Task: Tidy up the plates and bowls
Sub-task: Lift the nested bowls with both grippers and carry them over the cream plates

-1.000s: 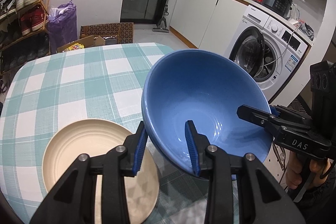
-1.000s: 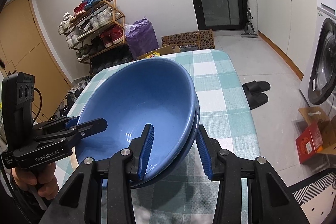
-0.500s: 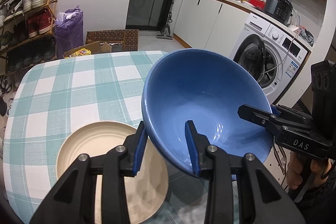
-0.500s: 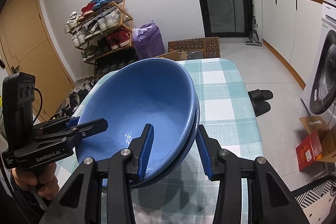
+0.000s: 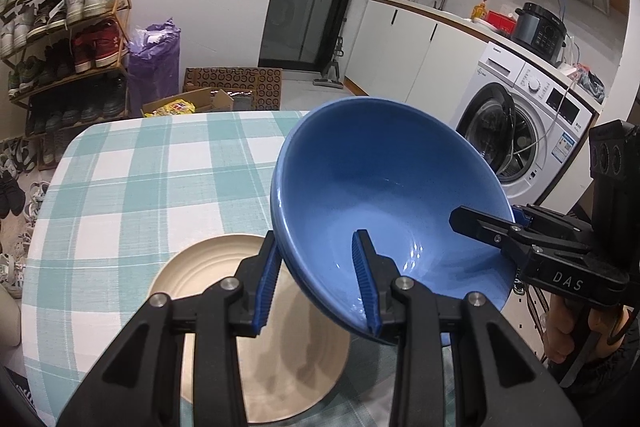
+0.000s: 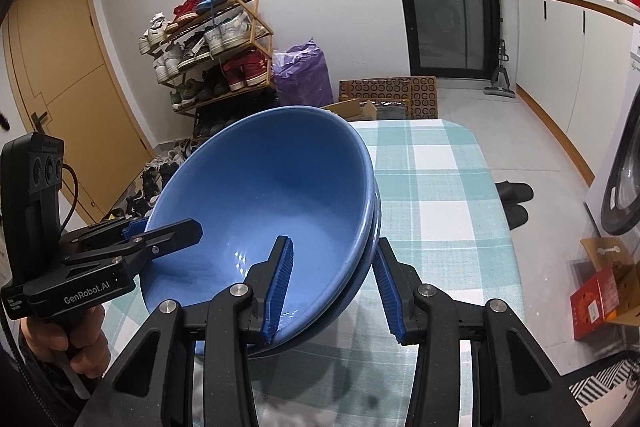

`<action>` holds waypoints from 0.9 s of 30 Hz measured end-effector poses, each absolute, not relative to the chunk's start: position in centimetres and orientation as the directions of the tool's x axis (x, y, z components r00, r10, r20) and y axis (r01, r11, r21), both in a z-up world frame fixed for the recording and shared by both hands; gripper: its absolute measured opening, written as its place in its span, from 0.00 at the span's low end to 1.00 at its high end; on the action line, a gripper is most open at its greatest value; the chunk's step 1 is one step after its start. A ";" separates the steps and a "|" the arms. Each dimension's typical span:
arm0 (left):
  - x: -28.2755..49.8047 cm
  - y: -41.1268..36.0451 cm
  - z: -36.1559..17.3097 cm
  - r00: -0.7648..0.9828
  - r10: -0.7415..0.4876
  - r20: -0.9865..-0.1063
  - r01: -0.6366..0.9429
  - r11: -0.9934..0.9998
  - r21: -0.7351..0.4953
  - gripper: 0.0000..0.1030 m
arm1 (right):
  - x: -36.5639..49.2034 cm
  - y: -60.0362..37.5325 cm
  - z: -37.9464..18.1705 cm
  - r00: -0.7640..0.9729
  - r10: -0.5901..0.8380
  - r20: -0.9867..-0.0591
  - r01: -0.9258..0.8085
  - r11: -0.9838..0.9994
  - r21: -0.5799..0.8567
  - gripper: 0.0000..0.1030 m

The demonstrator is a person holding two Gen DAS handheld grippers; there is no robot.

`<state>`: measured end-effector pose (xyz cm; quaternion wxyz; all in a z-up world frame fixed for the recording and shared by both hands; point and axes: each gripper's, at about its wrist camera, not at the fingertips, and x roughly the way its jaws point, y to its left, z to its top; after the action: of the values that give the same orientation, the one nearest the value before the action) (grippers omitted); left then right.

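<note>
Left gripper [image 5: 318, 283]: it is clamping the near-left rim of the blue bowls [image 5: 384, 195]; one blue pad is sitting inside the bowl and the other is pressing on the outside wall.
Right gripper [image 6: 332, 291]: it is clamping the opposite rim of the same bowls; one pad is lying inside, the other is gripping outside; in the left wrist view it is entering from the right, with a hand [image 5: 568, 331] showing under it.
Blue bowls: two nested bowls, as the double rim in the right wrist view is showing; they are hanging tilted between both grippers, above the table [image 5: 132, 187] and not touching it.
Cream plate [image 5: 224, 275]: it is lying flat on the checked cloth, directly below and ahead of the left gripper's fingers; the bowls are overlapping its right edge in the view.
Table: it is stretching ahead of both grippers; its far part is carrying only the green and white cloth.
</note>
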<state>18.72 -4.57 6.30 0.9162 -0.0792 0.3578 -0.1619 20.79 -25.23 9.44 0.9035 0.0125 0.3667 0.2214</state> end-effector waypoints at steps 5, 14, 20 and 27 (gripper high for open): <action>18.3 -3.3 6.4 0.702 -0.340 -0.626 0.222 0.940 -0.260 0.34 | 20.9 -23.8 9.5 0.623 0.422 -0.658 -0.411 0.893 0.183 0.41; 17.7 -1.1 6.2 0.716 -0.315 -0.623 0.188 0.946 -0.263 0.34 | 21.2 -21.5 9.3 0.604 0.440 -0.664 -0.444 0.878 0.178 0.41; 17.3 0.3 5.8 0.722 -0.297 -0.625 0.163 0.951 -0.263 0.34 | 21.4 -20.1 8.8 0.586 0.454 -0.671 -0.464 0.867 0.181 0.40; 17.0 1.7 5.4 0.726 -0.275 -0.630 0.136 0.956 -0.261 0.34 | 21.6 -18.4 8.1 0.563 0.470 -0.680 -0.487 0.853 0.188 0.41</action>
<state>16.99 1.69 5.37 0.9238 -0.0987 0.3529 -0.1112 21.61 -18.36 8.14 0.8839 -0.0106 0.3812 0.2707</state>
